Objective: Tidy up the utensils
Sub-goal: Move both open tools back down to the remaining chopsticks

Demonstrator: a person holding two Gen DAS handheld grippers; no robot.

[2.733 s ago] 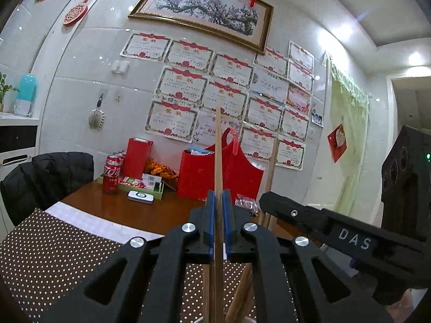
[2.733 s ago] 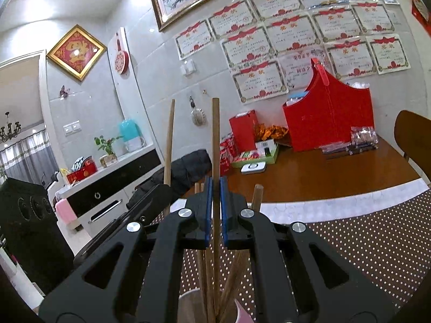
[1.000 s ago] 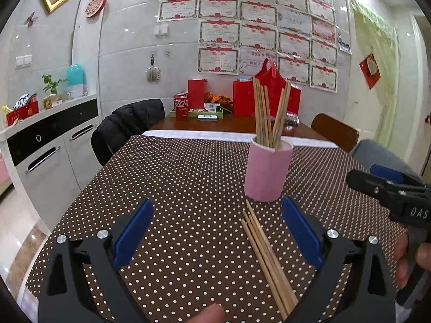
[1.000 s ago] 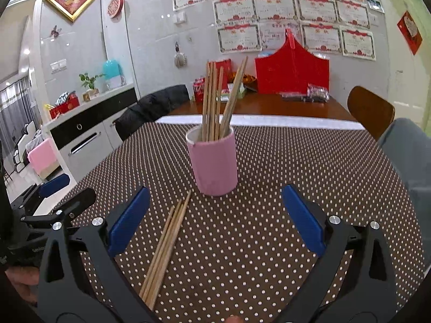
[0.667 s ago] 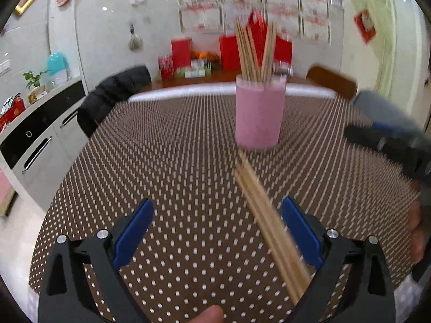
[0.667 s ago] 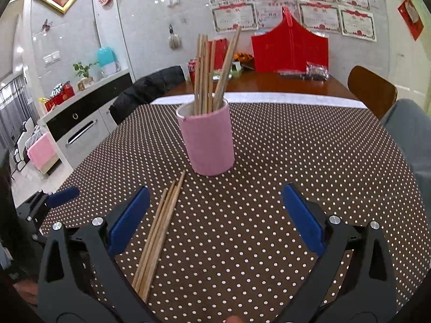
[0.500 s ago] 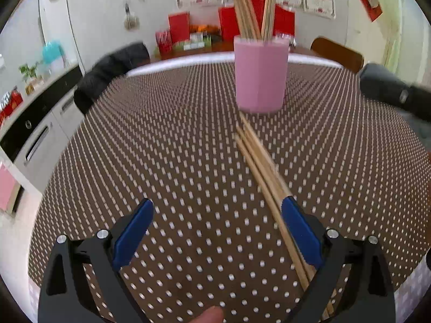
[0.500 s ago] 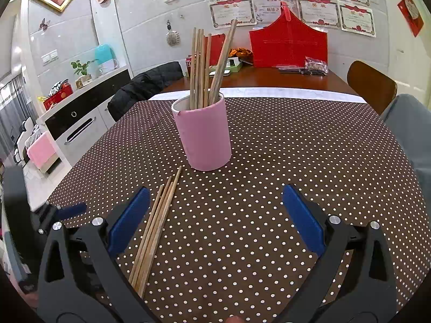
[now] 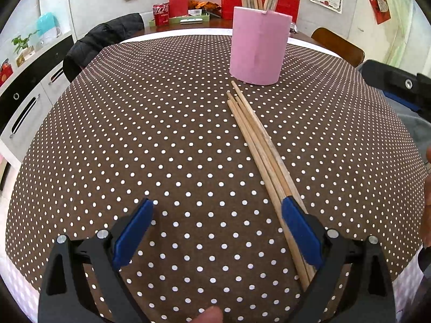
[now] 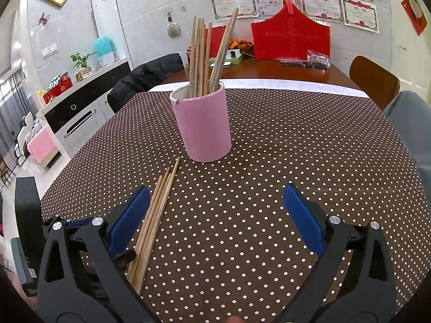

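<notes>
Loose chopsticks (image 9: 258,145) lie on the counter (image 9: 134,148), long axis toward the pink cup (image 9: 257,48), thick ends under the left gripper (image 9: 215,231) right finger; both grippers' fingers spread, empty, right gripper (image 10: 215,215) slightly farther.

Home dining room: polka-dot tablecloth (image 10: 269,161), framed certificates (image 10: 234,1), sideboard (image 10: 80,107), wooden chair (image 10: 374,80).

Bright, even light (fisheye-bent edges), sharp.

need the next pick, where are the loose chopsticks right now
The loose chopsticks lie bundled on the dotted cloth, just in front of the pink cup, running back toward the left gripper's right side.
</notes>
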